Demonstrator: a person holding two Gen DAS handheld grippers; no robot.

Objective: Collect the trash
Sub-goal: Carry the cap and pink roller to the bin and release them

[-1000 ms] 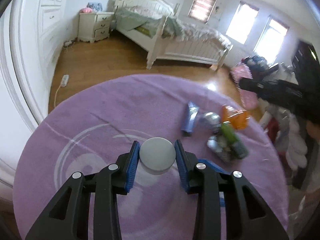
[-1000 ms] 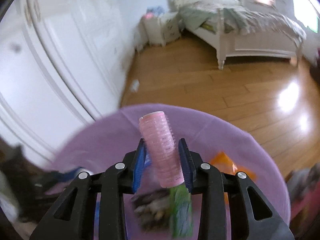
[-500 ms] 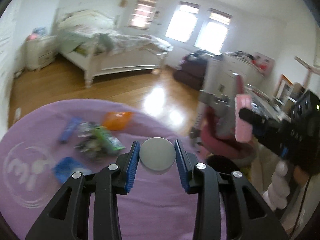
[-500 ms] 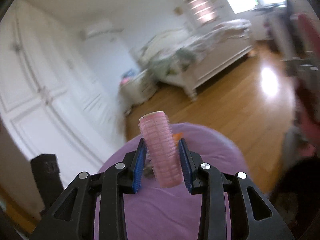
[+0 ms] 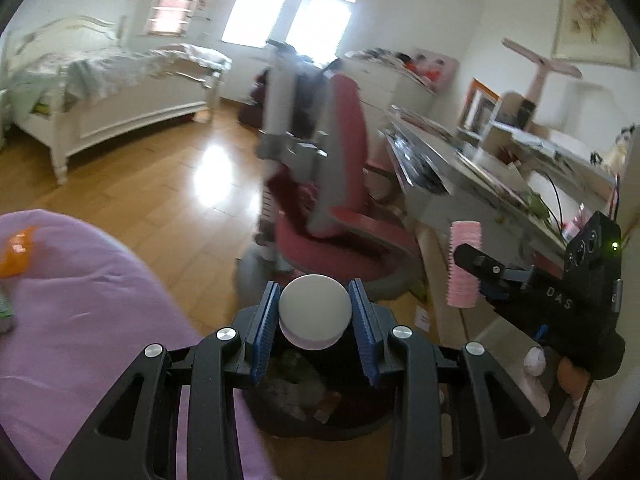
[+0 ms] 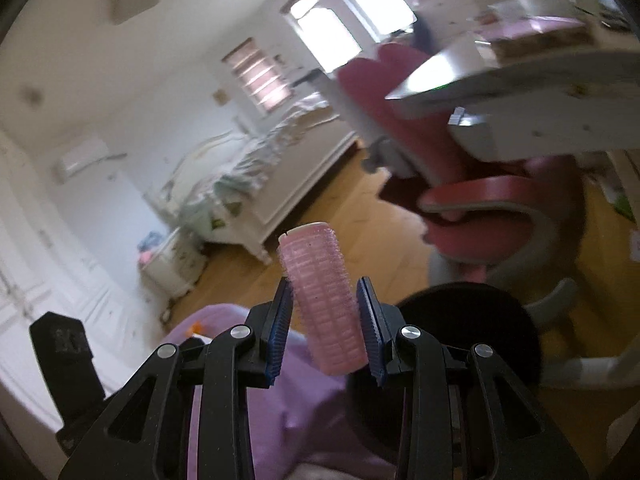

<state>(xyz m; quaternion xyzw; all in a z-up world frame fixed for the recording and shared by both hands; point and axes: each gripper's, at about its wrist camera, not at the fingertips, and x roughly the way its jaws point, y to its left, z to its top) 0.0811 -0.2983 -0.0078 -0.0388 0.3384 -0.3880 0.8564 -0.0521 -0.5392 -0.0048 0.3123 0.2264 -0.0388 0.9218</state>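
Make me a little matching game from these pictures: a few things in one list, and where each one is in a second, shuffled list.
Things:
1. pink ribbed hair roller
2. round white lid
3. orange crumpled wrapper
4. dark round bin

Places:
A. lying on the purple rug
B. clamped in the left tool
C. on the wooden floor below the left tool
D. clamped in the right tool

Pairs: 1-D, 2-B, 3-A, 4-C

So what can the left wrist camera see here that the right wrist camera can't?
Only the left wrist view shows the left gripper clamping a round white lid and the trash inside the black bin. Only the right wrist view shows the air conditioner and nightstand. Both show the pink hair roller in the right gripper, red chair, bed and purple rug.
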